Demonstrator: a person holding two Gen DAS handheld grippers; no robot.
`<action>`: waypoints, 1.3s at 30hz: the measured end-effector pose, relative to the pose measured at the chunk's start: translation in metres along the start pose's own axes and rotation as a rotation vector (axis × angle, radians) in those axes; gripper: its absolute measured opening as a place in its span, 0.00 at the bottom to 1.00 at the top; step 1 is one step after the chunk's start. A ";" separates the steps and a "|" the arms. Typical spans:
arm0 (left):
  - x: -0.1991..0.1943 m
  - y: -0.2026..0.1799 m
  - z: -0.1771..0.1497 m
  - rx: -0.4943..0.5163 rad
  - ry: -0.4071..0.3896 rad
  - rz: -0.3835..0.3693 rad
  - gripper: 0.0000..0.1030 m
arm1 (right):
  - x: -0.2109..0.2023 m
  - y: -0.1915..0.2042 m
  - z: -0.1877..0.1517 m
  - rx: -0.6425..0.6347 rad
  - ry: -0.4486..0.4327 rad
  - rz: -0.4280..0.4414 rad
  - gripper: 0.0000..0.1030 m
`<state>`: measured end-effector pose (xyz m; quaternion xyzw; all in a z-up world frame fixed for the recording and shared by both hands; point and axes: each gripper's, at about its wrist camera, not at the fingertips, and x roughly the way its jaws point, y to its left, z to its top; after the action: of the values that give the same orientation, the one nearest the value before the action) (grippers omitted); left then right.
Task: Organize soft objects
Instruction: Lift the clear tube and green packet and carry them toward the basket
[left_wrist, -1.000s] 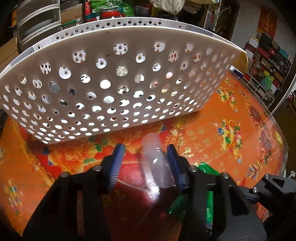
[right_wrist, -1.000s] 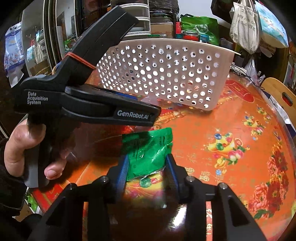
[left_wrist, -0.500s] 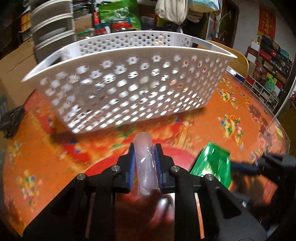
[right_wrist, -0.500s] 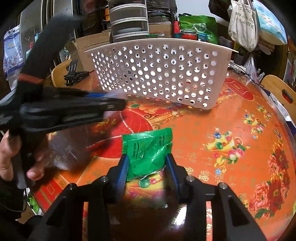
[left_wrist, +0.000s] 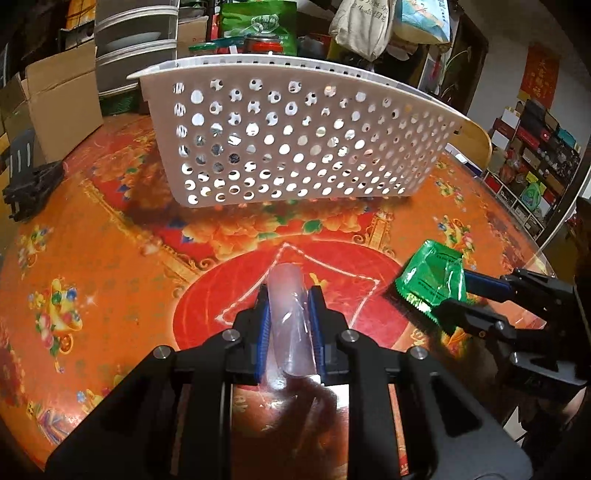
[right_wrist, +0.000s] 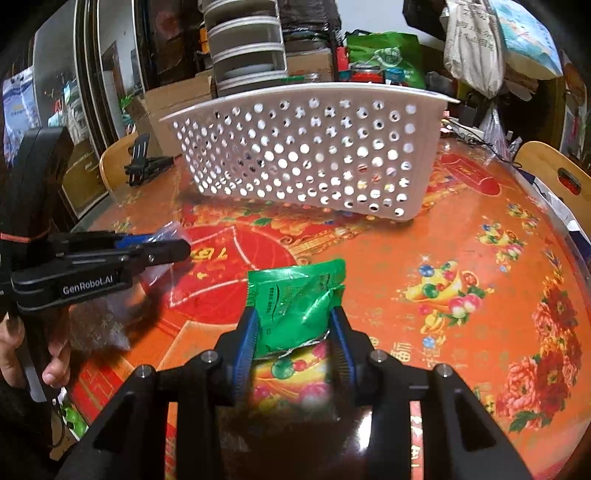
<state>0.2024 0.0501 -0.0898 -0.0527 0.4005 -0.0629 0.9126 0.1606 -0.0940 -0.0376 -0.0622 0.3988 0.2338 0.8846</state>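
My left gripper (left_wrist: 287, 291) is shut on a clear, soft plastic bag (left_wrist: 288, 321) that stands rolled up between its blue pads, above the red centre of the table. In the right wrist view the left gripper (right_wrist: 181, 251) comes in from the left with the clear bag (right_wrist: 168, 236) crumpled at its tip. The right gripper (right_wrist: 293, 314) is shut on a crinkled green packet (right_wrist: 295, 291), held just over the table. From the left wrist view the green packet (left_wrist: 432, 277) and right gripper (left_wrist: 448, 291) sit at the right. A white perforated basket (left_wrist: 295, 147) stands beyond both.
The round table (left_wrist: 110, 258) has an orange-and-red flowered cover under glass. A black folded stand (left_wrist: 29, 177) and a cardboard box (left_wrist: 55, 96) sit at the far left. A wooden chair back (right_wrist: 554, 166) is at the right edge. A person's hand (right_wrist: 55, 369) holds the left gripper.
The left gripper closed on the clear bag and drew back from the basket, which now looks smaller and farther. The right gripper stayed put with the green packet.
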 end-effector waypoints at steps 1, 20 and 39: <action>-0.001 -0.001 0.001 0.001 -0.004 -0.002 0.17 | -0.002 -0.001 0.000 0.002 -0.007 0.000 0.37; -0.022 -0.003 -0.002 0.013 -0.054 -0.021 0.17 | -0.041 0.004 0.005 0.013 -0.122 0.008 0.37; -0.103 -0.013 0.047 0.061 -0.203 0.004 0.17 | -0.101 -0.005 0.058 0.012 -0.252 -0.012 0.37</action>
<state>0.1666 0.0557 0.0186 -0.0301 0.3042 -0.0677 0.9497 0.1441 -0.1180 0.0754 -0.0293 0.2854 0.2320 0.9294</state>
